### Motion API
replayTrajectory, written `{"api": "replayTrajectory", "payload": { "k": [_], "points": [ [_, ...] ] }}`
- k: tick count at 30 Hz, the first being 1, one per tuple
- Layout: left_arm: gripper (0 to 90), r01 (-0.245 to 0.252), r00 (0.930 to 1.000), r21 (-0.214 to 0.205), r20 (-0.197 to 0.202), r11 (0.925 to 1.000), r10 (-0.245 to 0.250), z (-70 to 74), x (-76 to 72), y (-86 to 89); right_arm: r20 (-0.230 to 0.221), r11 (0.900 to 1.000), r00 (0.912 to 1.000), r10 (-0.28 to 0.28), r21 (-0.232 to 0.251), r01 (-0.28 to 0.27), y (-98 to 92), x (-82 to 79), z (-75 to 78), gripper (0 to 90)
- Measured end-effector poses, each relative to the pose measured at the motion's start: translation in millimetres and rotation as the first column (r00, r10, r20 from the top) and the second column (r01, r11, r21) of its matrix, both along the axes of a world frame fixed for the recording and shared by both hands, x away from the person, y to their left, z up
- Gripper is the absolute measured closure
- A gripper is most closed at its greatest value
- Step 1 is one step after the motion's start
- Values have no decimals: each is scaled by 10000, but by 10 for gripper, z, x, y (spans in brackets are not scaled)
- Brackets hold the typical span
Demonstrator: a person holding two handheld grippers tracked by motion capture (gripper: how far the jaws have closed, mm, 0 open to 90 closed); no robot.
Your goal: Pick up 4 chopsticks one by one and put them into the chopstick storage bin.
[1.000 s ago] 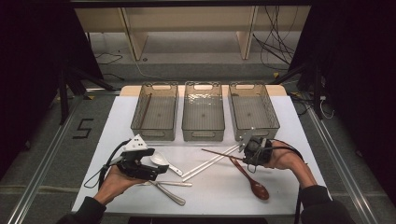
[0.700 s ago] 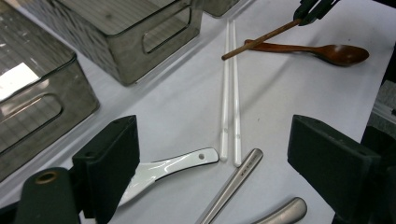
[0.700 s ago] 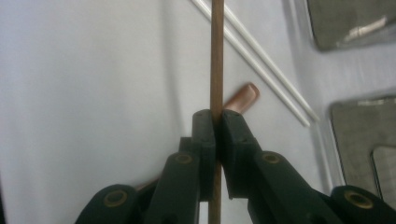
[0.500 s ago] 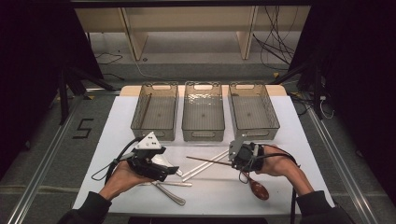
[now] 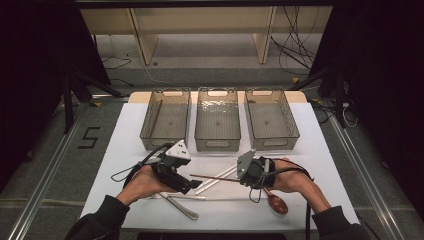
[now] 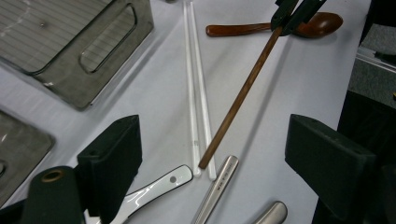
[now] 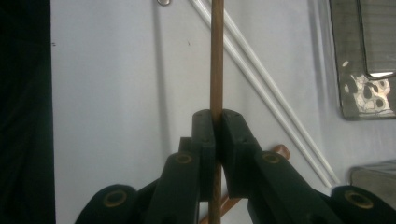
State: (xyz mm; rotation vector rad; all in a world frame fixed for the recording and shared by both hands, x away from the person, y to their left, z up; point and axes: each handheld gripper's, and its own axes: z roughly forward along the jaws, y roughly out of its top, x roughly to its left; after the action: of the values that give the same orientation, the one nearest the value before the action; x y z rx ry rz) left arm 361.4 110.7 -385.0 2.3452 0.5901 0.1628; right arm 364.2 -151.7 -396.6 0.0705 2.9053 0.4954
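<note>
Right gripper (image 7: pixel 214 122) clamps thin brown wooden chopstick (image 7: pixel 216 56), pointing toward open, empty left gripper (image 6: pixel 210 158).

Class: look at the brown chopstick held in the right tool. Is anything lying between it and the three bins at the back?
Nothing visible does. The brown chopstick is clamped in the right tool, and bare table lies between it and the bins.

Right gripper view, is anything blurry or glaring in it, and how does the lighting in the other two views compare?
Right gripper view: the jaws at the bottom are soft and out of focus, the brown chopstick is fairly sharp, and a bin shows bright mottled glare. Left gripper view: evenly lit, with soft sheen on the white chopsticks. High view: the table is bright while the surroundings fall into deep darkness.
</note>
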Motion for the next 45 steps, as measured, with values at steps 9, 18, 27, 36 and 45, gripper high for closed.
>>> {"api": "replayTrajectory", "payload": {
  "k": [9,18,27,36,45],
  "points": [
    [290,902,9959,712,-37,9934,-902,-37,-10,-174,59,9995,9996,280,151,-281,51,-37,14,849],
    [419,1296,9915,1210,-84,9841,-1296,-72,-30,-254,8,9985,9986,529,106,-529,109,-71,4,849],
    [484,1462,9892,1461,-302,9784,-1433,-102,-29,-315,-20,9974,9975,709,146,-709,151,-95,2,849],
    [633,1836,9829,1722,-430,9678,-1788,-126,-38,-348,62,9960,9961,879,142,-880,165,-104,-2,849],
    [790,2313,9728,1871,-571,9547,-2245,-154,-63,-377,20,9957,9958,917,157,-917,172,-114,-19,849]
  ]
}}
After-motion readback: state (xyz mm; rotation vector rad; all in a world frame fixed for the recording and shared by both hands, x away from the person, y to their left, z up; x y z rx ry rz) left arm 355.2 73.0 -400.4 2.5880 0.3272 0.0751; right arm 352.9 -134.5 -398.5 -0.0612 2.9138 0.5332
